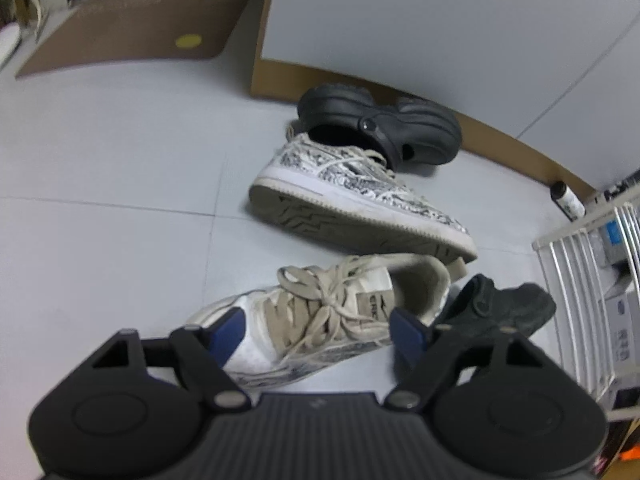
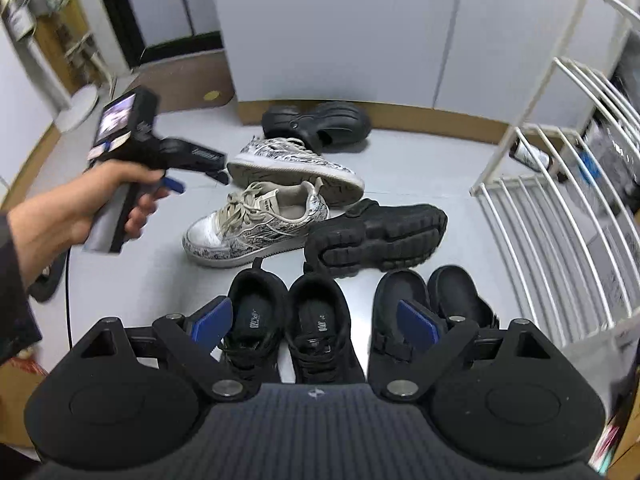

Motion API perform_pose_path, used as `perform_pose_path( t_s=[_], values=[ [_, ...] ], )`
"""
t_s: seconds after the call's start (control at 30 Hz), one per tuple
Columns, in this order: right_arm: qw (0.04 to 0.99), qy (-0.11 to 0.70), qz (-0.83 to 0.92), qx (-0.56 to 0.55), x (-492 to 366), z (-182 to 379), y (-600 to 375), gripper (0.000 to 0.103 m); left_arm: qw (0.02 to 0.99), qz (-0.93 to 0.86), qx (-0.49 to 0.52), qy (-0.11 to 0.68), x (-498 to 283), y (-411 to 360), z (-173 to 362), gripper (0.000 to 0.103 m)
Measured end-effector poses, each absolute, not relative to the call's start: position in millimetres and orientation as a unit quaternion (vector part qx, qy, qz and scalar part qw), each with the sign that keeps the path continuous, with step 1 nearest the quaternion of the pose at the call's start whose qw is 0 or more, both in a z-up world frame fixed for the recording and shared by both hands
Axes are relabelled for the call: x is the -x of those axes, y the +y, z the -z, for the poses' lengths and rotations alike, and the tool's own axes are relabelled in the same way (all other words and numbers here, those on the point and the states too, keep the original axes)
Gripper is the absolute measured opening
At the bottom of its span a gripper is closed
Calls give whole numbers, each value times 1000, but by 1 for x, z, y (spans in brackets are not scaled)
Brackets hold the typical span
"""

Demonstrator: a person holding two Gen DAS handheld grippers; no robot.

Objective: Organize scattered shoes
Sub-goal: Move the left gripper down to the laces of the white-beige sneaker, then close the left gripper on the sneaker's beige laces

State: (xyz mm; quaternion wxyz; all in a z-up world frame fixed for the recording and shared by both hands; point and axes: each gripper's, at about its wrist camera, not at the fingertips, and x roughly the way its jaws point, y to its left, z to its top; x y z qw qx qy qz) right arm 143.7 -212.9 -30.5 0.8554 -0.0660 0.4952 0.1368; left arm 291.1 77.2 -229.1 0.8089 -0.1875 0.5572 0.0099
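Left gripper (image 1: pixel 318 330), held in a person's hand (image 2: pixel 76 208), hangs with its blue pads (image 1: pixel 228 326) spread wide to either side of the laced white sneaker (image 1: pixel 320 312); the pads do not press on it, and nothing is grasped. Right gripper (image 2: pixel 316 322) is likewise released, jaws wide apart, above two tidy pairs on the pale floor (image 2: pixel 120 280): a pair of black lace-up shoes (image 2: pixel 288 328) side by side, and just to their right a pair of black slides (image 2: pixel 436 304). That white sneaker stands upright in the middle of the floor, toe toward the left in the right wrist view. Just behind it the patterned sneaker (image 1: pixel 356 200) lies tipped on its side, sole showing, its toe end overlapping the heel of the upright one. One black clog (image 1: pixel 380 132) sits behind the patterned sneaker near the brown baseboard (image 1: pixel 520 152), touching the sneaker's collar. Another black clog (image 2: pixel 376 236) lies overturned, tread up, beside the white sneaker's heel. On the right stands a white wire rack (image 2: pixel 560 184), and a brown mat (image 1: pixel 136 28) with a yellow dot lies far back on the left.
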Motion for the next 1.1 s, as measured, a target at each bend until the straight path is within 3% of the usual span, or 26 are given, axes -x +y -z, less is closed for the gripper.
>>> perform_pose_path(
  t_s=[0.13,0.3,0.57,0.7,1.1],
  values=[
    [852,502,-134,62,-149,35,-209,92,806,-10,192,559,-303,76,247,68],
    [848,509,-131,74,-151,40,-210,92,791,-11,210,575,-314,75,281,40],
    [843,512,-141,87,-150,41,-212,92,796,-32,199,571,-324,65,307,38],
    [844,509,-142,89,-149,39,-214,92,799,-44,211,561,-323,68,307,13],
    [847,506,-129,100,-149,37,-225,92,819,2,183,544,-316,67,273,11]
  ],
)
